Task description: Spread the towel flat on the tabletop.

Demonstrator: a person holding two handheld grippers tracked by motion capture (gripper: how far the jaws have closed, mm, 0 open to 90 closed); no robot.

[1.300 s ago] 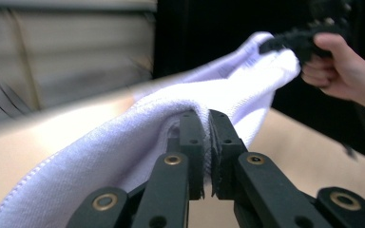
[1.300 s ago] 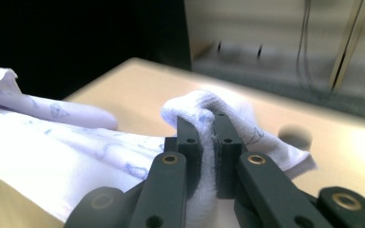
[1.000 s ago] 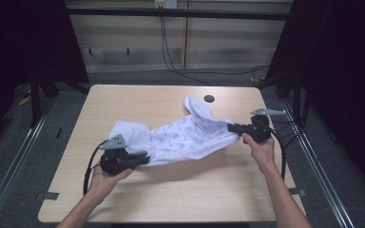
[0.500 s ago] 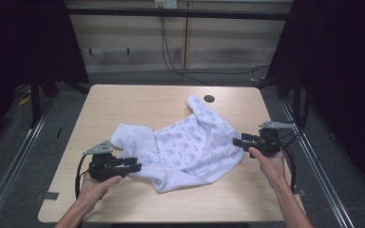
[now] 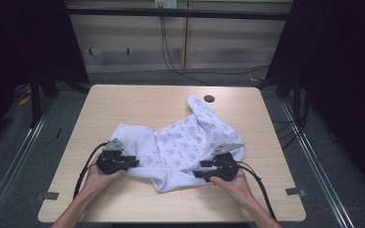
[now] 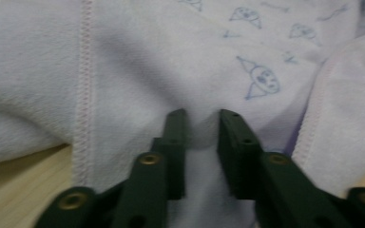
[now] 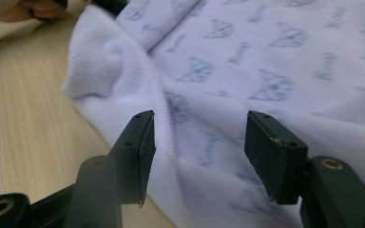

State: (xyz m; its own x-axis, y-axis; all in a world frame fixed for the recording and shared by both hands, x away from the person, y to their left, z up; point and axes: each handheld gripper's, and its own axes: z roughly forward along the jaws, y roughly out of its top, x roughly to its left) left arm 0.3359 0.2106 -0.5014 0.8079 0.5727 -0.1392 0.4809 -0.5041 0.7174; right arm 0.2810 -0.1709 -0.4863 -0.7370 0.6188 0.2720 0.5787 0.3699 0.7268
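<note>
Dark curtains and a pale panelled wall with hanging cables stand behind a light wooden table (image 5: 123,102) in the high view, where a white garment (image 5: 180,142) printed with small blue figures lies crumpled across the table's middle, one narrow part running up toward a round dark hole (image 5: 209,99) near the far edge. At the garment's near left edge the left gripper (image 5: 132,162) meets the cloth, held in a hand (image 5: 97,178) that comes up from the bottom; at the garment's near right edge the right gripper (image 5: 198,170) lies against the fabric, a cable trailing back from it. In the left gripper view the left gripper (image 6: 203,124) has just been closing, and its jaws pinch a raised fold of the garment (image 6: 123,71) between them, beside a stitched seam, with bare table (image 6: 24,175) below the garment's edge. In the right gripper view the right gripper (image 7: 199,142) stands released, its jaws wide apart over the garment (image 7: 266,61); the cloth's hemmed edge runs between them without either pad pressing on it, and the table (image 7: 33,118) shows to the garment's left.
</note>
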